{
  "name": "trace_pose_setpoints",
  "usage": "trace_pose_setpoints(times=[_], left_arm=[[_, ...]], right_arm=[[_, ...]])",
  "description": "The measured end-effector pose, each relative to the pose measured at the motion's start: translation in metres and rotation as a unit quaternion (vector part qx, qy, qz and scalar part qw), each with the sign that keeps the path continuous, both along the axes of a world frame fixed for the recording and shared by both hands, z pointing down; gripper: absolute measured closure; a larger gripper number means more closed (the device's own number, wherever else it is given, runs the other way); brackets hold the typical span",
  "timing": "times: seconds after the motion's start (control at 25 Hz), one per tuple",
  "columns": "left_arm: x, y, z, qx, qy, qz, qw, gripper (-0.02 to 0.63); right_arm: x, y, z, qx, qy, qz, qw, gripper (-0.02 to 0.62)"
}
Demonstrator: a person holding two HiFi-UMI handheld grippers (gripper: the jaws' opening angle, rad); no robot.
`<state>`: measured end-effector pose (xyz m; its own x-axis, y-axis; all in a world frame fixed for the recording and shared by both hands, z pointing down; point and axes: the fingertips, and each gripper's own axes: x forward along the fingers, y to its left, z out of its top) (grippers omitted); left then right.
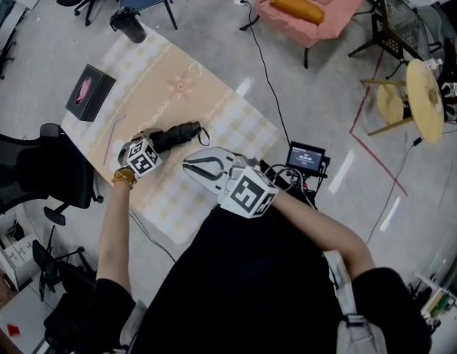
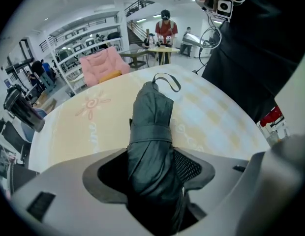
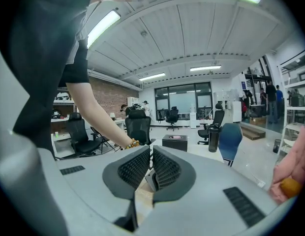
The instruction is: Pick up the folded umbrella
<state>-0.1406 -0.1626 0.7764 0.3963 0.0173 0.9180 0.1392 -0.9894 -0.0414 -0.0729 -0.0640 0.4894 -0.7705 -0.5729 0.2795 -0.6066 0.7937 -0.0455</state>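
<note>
Left gripper (image 2: 153, 173): pointed steeply down at the table (image 1: 195, 87), jaws spread wide. The folded umbrella (image 2: 151, 127) runs up from bottom centre of the left gripper view, straight through the gap between the jaws. There is a dark gap between the umbrella and the pad on the frame's left. The mesh pad on the frame's right sits just beside the fabric; I cannot tell whether it touches. I log no grip: the pads are not pressing.

Umbrella: dark, rolled, with a band (image 2: 150, 134) round its middle and a wrist loop (image 2: 167, 80) at the far end. In the head view it lies left of centre on the pale checked cloth, slanting up to the right, its near end under my left gripper.

Right gripper (image 3: 150, 167): jaws drawn together with only a thin slit between the pads, nothing in them. In the head view it sits at centre frame, just right of the umbrella and apart from it.

A black box (image 1: 88, 92) lies near the table's left edge and a dark bottle (image 1: 129, 24) at its upper-left end, both well apart from the umbrella.
</note>
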Motion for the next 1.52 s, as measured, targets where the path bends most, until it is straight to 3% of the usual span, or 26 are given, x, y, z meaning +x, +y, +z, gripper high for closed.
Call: trace_pose_setpoints(times=[0.52, 1.08, 1.32, 1.52], left_arm=[[-0.001, 0.001, -0.001, 0.007, -0.001, -0.037, 0.9993, 0.359], [-0.004, 0.002, -0.006, 0.021, 0.023, -0.123, 0.992, 0.391], [-0.003, 0.001, -0.01, 0.002, 0.041, -0.166, 0.9853, 0.394], [-0.006, -0.002, -0.013, -0.013, 0.061, -0.227, 0.9718, 0.394]], right_arm=[[-0.002, -0.002, 0.0, -0.002, -0.01, -0.006, 1.0, 0.577], [0.004, 0.0, -0.004, -0.006, -0.019, -0.003, 1.0, 0.577], [0.011, -0.002, -0.005, -0.007, -0.02, 0.002, 1.0, 0.577], [0.006, -0.003, -0.005, -0.008, -0.028, -0.005, 1.0, 0.577]])
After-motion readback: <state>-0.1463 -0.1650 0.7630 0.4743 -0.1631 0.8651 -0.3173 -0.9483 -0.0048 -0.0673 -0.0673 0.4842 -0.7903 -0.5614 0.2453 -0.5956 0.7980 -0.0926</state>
